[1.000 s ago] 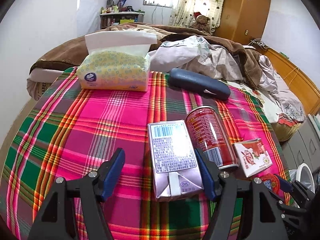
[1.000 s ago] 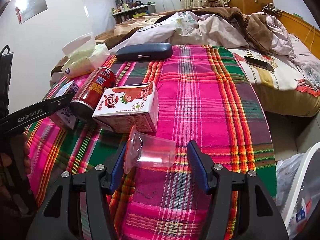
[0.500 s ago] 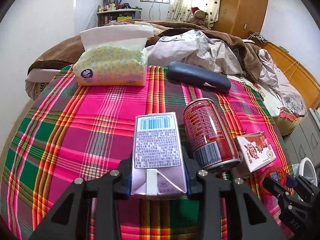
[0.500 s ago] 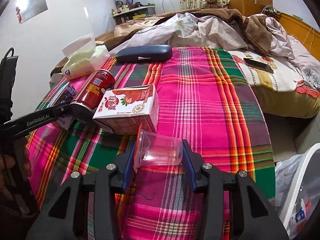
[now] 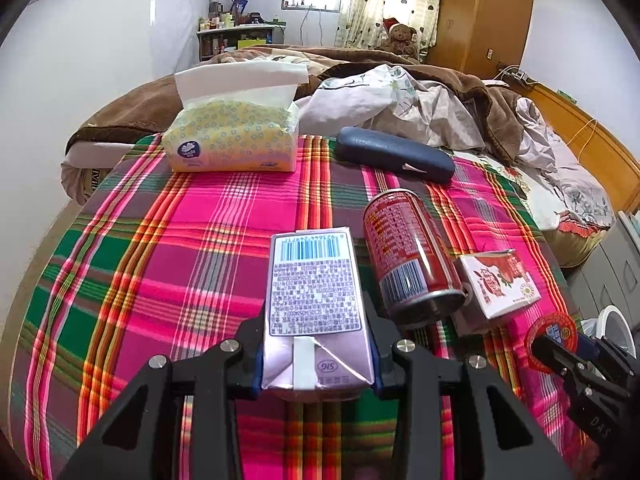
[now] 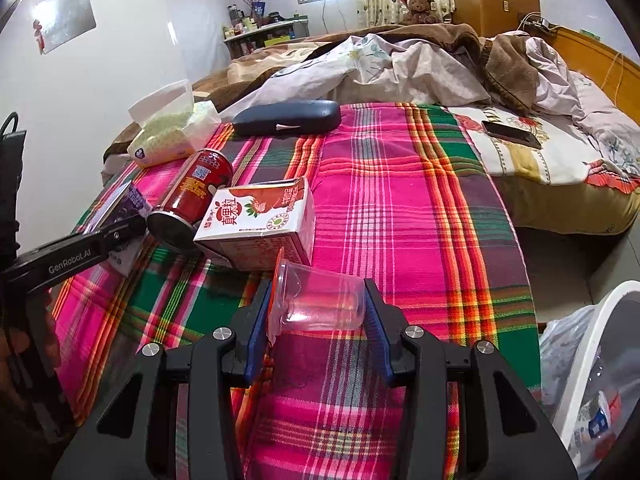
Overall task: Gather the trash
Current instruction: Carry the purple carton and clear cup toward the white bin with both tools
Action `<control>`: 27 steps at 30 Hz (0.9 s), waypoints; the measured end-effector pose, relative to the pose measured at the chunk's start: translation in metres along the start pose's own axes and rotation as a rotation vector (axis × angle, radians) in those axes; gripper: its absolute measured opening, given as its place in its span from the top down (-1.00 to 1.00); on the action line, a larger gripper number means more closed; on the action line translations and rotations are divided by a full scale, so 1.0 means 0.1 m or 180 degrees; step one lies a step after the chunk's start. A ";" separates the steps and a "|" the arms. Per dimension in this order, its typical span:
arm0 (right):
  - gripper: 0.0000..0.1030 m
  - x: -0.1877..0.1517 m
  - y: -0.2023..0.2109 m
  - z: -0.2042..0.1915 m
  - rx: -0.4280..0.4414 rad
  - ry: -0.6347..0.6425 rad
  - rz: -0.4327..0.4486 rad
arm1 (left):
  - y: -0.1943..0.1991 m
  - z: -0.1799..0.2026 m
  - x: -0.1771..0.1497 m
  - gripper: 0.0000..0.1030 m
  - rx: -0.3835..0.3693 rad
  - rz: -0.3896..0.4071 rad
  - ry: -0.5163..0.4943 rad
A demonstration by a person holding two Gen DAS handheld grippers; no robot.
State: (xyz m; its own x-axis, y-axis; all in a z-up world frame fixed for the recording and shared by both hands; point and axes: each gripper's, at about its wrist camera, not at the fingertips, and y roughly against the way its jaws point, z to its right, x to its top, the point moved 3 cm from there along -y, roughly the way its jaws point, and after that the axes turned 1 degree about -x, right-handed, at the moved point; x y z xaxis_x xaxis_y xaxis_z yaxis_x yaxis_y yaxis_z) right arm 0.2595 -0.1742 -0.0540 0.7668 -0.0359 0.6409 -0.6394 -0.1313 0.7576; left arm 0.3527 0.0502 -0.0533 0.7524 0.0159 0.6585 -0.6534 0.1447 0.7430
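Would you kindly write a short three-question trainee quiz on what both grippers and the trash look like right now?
1. True or false: the left gripper is shut on the purple drink carton.
2. What does the right gripper hold? A) red can B) clear plastic cup C) glasses case
3. Fill in: the red can lies on its ____ between the purple drink carton and the red-and-white juice carton.

Key: 1 true. 2 B, the clear plastic cup. 3 side.
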 end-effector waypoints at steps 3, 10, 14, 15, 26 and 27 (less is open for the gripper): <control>0.14 0.00 0.06 0.00 0.0010 -0.0010 0.0036 | 0.08 0.02 -0.03 0.25 0.0023 0.0010 -0.0014; 0.14 -0.03 0.26 0.02 0.0021 -0.0022 0.0140 | 0.37 0.13 -0.14 0.25 0.0007 0.0091 -0.0049; 0.14 -0.05 0.39 0.04 0.0019 -0.0027 0.0220 | 0.53 0.20 -0.18 0.25 -0.0015 0.0145 -0.0064; 0.14 -0.05 0.43 0.05 0.0020 -0.0037 0.0239 | 0.57 0.23 -0.19 0.25 -0.0023 0.0163 -0.0069; 0.14 -0.13 0.80 0.20 -0.0024 -0.0100 0.0451 | 1.04 0.64 -0.34 0.25 -0.0161 0.0349 -0.0309; 0.14 -0.14 0.83 0.22 -0.0036 -0.0106 0.0468 | 1.07 0.68 -0.36 0.25 -0.0178 0.0359 -0.0319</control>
State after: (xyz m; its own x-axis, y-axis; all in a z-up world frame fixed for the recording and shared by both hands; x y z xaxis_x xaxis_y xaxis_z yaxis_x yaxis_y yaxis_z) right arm 0.1967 -0.2061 -0.0027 0.6662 -0.0869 0.7407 -0.7453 -0.1109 0.6574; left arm 0.2505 -0.0022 0.0107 0.6606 -0.0634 0.7481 -0.7255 0.2026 0.6578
